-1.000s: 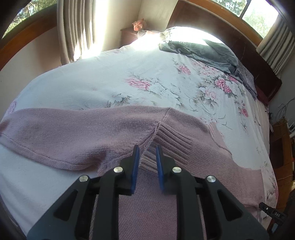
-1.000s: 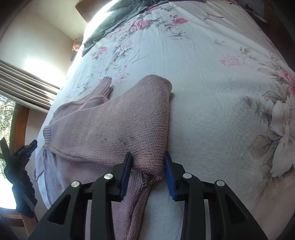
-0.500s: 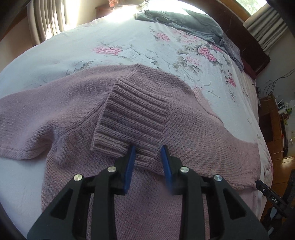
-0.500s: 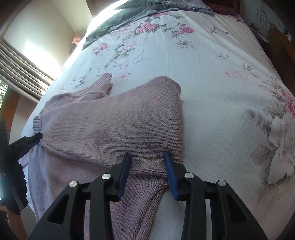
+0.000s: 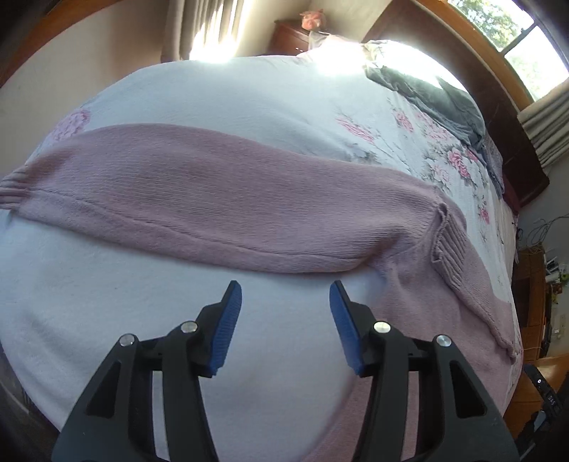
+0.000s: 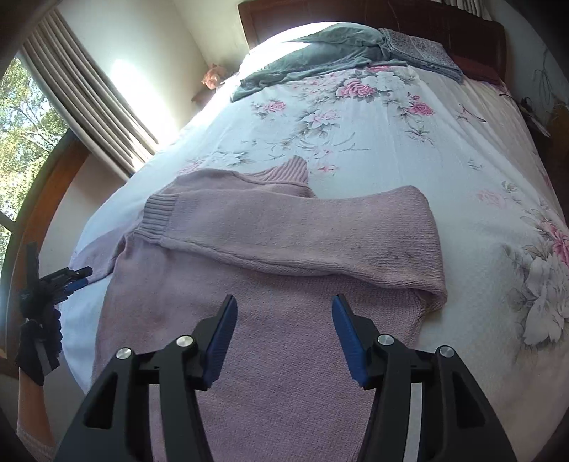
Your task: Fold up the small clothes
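A pink knitted sweater (image 6: 284, 320) lies flat on the bed. One sleeve (image 6: 302, 231) is folded across its body, with the ribbed cuff (image 6: 158, 216) at the left. The other sleeve (image 5: 213, 199) stretches out sideways over the white bedspread. My left gripper (image 5: 284, 298) is open and empty, above bare bedspread just short of that stretched sleeve. My right gripper (image 6: 284, 312) is open and empty above the sweater's body, below the folded sleeve. The left gripper (image 6: 76, 279) also shows at the left edge of the right wrist view.
The bed (image 6: 409, 149) has a white floral bedspread. Grey clothes (image 6: 320, 57) lie near the dark headboard (image 6: 373, 14). Curtains (image 6: 89, 96) and a window are to the left. A nightstand (image 5: 288, 35) stands beyond the bed. Wooden furniture (image 5: 533, 312) is at the right in the left wrist view.
Both grippers opened and let go of the sweater. The left gripper swung left, off the ribbed cuff, toward the stretched sleeve. The right gripper drew back from the folded sleeve.
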The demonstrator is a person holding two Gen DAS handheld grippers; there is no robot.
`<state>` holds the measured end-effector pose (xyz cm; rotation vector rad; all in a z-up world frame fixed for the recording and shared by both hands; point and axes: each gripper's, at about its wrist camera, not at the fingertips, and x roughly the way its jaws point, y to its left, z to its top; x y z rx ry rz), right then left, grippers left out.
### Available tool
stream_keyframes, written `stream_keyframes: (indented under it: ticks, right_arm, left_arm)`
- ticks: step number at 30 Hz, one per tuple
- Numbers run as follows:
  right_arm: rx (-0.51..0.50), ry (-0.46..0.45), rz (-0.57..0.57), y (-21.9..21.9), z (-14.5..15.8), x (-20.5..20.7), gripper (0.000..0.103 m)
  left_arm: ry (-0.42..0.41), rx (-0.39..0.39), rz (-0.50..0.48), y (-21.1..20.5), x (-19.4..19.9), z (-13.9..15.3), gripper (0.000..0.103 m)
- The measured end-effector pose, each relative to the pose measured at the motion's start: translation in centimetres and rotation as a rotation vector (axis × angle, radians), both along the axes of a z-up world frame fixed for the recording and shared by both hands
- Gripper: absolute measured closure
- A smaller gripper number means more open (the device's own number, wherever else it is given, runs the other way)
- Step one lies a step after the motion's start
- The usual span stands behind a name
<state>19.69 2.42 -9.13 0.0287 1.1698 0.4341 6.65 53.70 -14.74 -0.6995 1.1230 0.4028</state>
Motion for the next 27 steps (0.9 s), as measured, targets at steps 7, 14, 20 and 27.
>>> stream_keyframes:
  ticks: [7, 14, 20, 27]
  right_arm:
    - [-0.016, 0.045, 0.061, 5.0, -2.8, -2.0, 0.047]
    - [-0.06, 0.079, 0.04, 6.5, -4.5, -2.7, 0.047]
    - [-0.1, 0.081, 0.016, 6.3, -4.7, -2.5, 0.047]
    - [-0.111, 0.074, 0.004, 5.5, -4.4, -2.6, 0.047]
  left_arm:
    - [-0.052, -0.111, 0.319, 12.6, -8.6, -3.2, 0.056]
    - [-0.246, -0.264, 0.476, 18.8, -9.4, -4.5, 0.059]
    - [-0.298, -0.263, 0.511, 20.1, -7.9, -5.3, 0.061]
    - [-0.316, -0.194, 0.582, 19.5, -8.1, -4.2, 0.088]
